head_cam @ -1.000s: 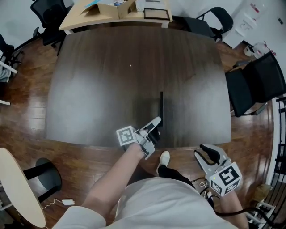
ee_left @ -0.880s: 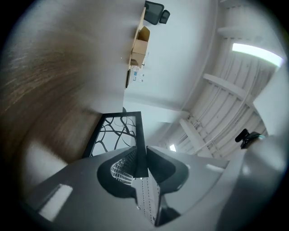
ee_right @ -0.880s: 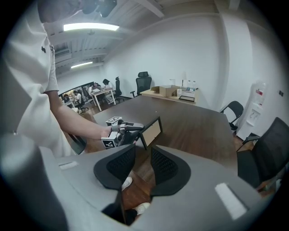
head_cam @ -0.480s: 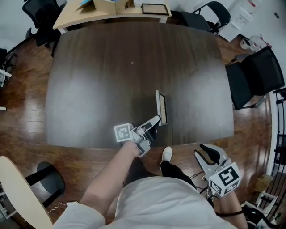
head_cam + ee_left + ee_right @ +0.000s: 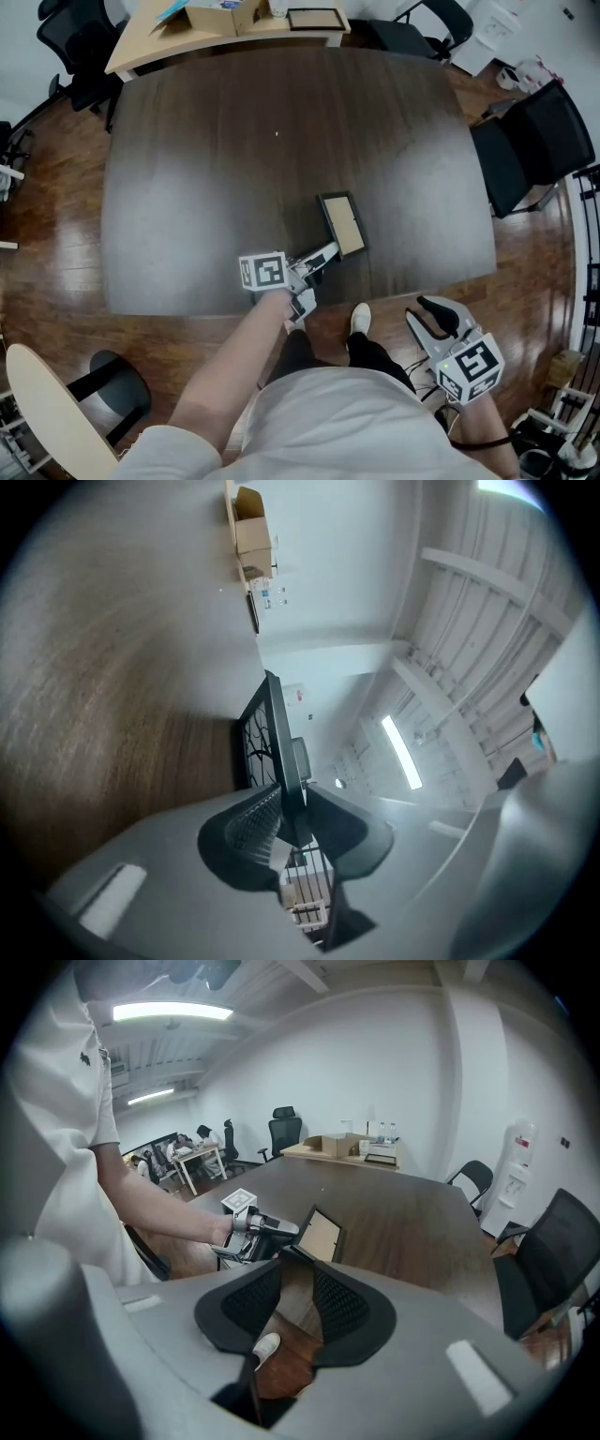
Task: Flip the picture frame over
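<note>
The picture frame (image 5: 341, 223), dark-rimmed with a tan panel showing, leans tilted over the dark table (image 5: 216, 169) near its front edge. My left gripper (image 5: 319, 258) is shut on the frame's near edge. In the left gripper view the frame (image 5: 272, 733) runs edge-on between the jaws, with a black branch pattern on its left face. My right gripper (image 5: 433, 314) hangs off the table at the lower right, open and holding nothing. From the right gripper view (image 5: 298, 1302) the frame (image 5: 321, 1234) and the left gripper (image 5: 258, 1227) show beyond the jaws.
A black chair (image 5: 534, 159) stands at the table's right side. A light wooden desk (image 5: 150, 42) behind the table carries boxes and another frame (image 5: 314, 19). The person's white shoe (image 5: 360, 321) is on the wood floor below the table edge.
The frame stood on its edge a second ago and has tipped over to the right, so its tan panel now shows. The left gripper turned with it; the right gripper stayed put.
</note>
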The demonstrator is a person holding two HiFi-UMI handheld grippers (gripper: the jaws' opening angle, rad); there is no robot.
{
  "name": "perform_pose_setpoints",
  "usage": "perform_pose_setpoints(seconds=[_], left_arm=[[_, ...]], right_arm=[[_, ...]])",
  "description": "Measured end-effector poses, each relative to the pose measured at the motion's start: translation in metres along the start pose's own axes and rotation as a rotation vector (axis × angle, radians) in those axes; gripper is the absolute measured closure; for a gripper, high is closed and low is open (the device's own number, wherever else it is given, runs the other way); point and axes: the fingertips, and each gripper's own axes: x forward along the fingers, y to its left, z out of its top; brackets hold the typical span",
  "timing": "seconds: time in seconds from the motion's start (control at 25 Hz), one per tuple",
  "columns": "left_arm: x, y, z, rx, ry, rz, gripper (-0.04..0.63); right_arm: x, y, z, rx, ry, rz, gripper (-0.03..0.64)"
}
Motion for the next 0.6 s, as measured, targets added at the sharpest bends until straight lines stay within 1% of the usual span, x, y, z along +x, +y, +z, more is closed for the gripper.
perform_pose_setpoints(seconds=[0.12,0.32,0.48,0.6], left_arm=[[-0.003,0.011,0.002,0.025,0.033,0.073,0.517],[-0.006,0.02,0.009,0.078,0.084,0.154,0.515],[-0.009,0.031,0.013,0.141,0.122,0.267,0.517],[-0.011,0.038,0.018,0.175,0.132,0.335,0.538]], right_arm=[[0.003,0.005,0.002,0.007,-0.013,-0.003,0.506],[0.006,0.014,0.003,0.026,-0.034,-0.006,0.506],[0.001,0.02,0.0,0.042,-0.043,-0.021,0.506],[-0.005,0.025,-0.003,0.047,-0.046,-0.033,0.505]])
